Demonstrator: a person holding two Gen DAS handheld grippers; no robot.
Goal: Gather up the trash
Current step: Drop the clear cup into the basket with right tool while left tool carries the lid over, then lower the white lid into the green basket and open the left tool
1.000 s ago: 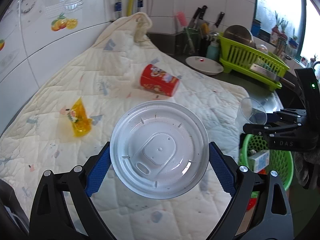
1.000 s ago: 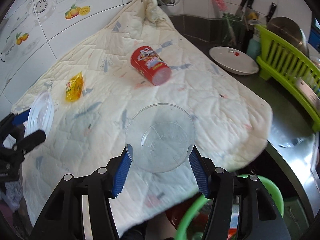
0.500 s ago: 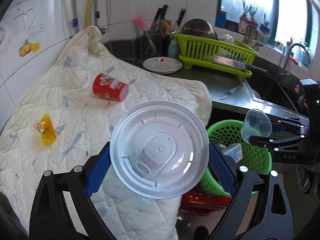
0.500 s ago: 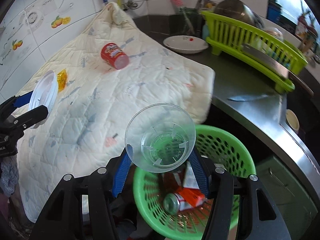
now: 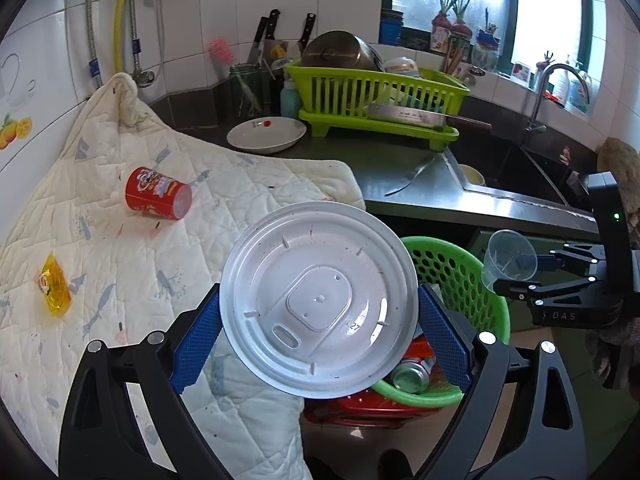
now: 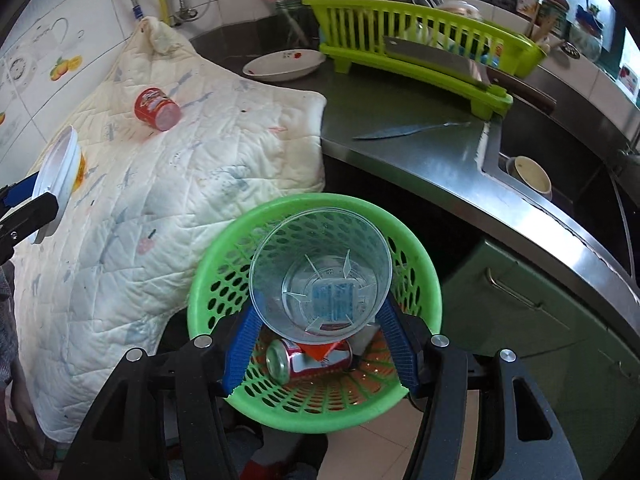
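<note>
Quilted cloth (image 5: 120, 248) covers the counter, front edge hanging over. Green basket (image 6: 224, 248) sits below the counter edge, holding a can (image 6: 288, 360) and other trash. White lid (image 5: 320, 300) clamped between the blue pads of the left gripper (image 5: 320, 320), partly over the basket. Clear cup (image 6: 320, 276) gripped by the right gripper (image 6: 320, 344), above the basket's opening. Red cup (image 5: 158, 193) lies tipped on the cloth; yellow wrapper (image 5: 54, 290) nearer the left edge.
</note>
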